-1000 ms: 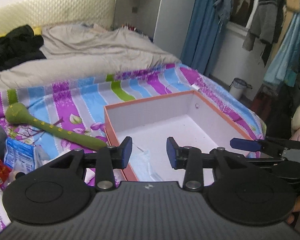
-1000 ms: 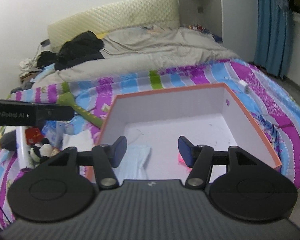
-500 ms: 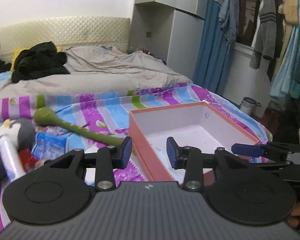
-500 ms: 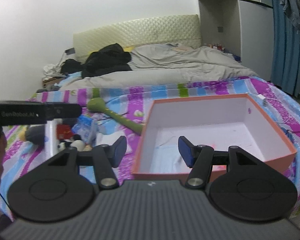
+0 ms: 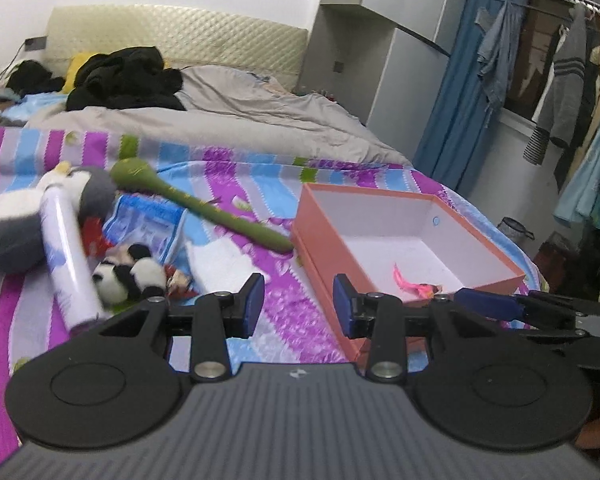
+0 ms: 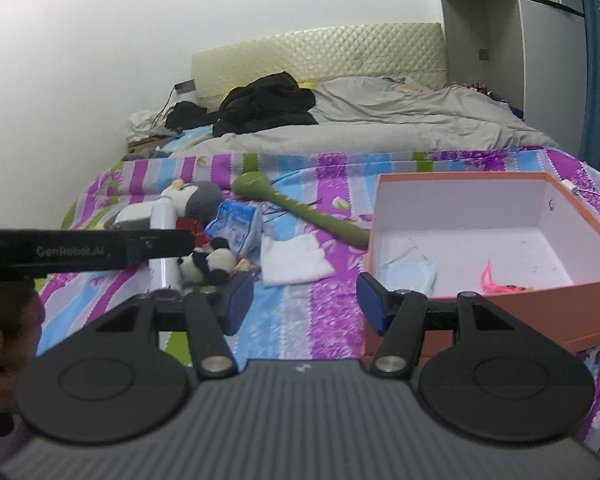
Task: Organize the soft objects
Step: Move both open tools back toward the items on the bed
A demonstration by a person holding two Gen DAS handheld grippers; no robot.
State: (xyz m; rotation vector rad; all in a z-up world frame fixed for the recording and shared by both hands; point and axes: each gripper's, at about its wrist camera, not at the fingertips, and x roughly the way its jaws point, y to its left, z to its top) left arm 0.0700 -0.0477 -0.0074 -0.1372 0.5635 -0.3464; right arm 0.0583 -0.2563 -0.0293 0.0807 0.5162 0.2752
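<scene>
Pulled back and swung left since a second ago — box now off to the right, toy pile newly in full view on the striped bed. Left hand-held gripper and right hand-held gripper both part open, nothing held — same gaps as before. Panda, grey plush, green stick toy, white cloth lying left of box.
</scene>
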